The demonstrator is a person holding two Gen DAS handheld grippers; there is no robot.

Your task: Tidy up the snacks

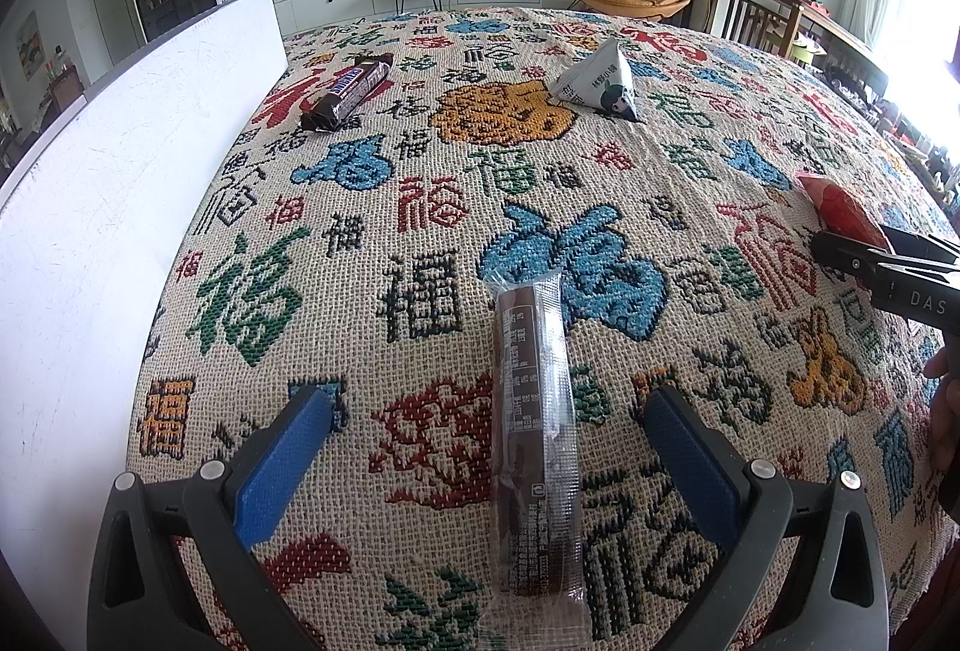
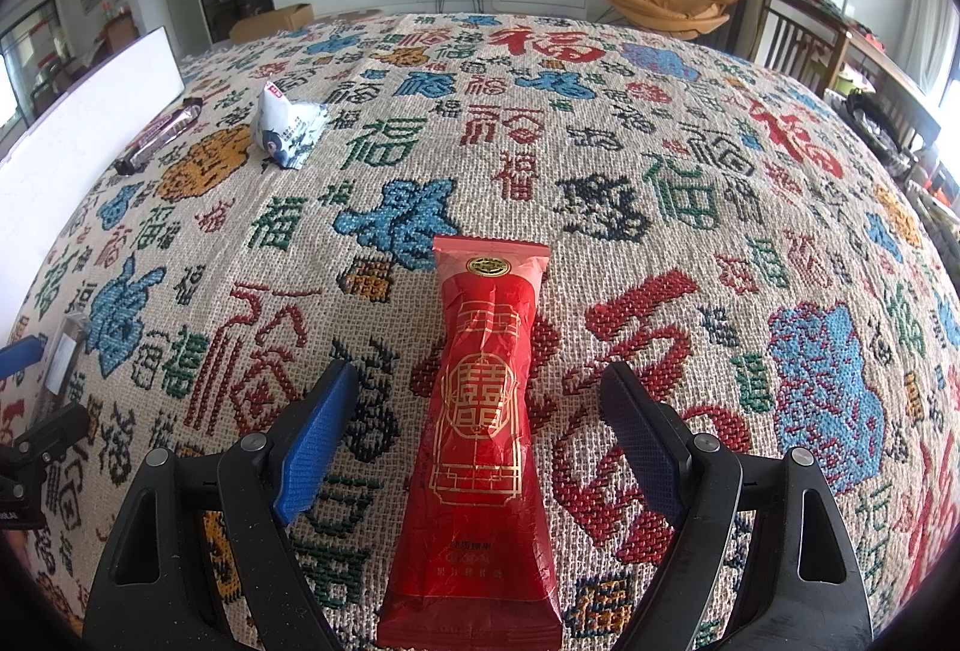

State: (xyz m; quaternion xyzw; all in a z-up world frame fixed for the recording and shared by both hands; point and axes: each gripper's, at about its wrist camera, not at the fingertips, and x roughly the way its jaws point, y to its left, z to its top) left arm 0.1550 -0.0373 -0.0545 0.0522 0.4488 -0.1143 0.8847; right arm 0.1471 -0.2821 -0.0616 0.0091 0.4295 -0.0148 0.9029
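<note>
Two hand-held grippers, both wide: left hand-held gripper (image 1: 489, 414) straddles a brown snack bar (image 1: 534, 432); right hand-held gripper (image 2: 480, 393) straddles a red packet (image 2: 483, 411), neither pressed.

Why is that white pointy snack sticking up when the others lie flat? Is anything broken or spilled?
Nothing is spilled or torn. The white pyramid-shaped packet just stands on its base. The red foil packet, clear-wrapped brown bar and dark chocolate bar lie flat on the patterned woven cloth.
</note>
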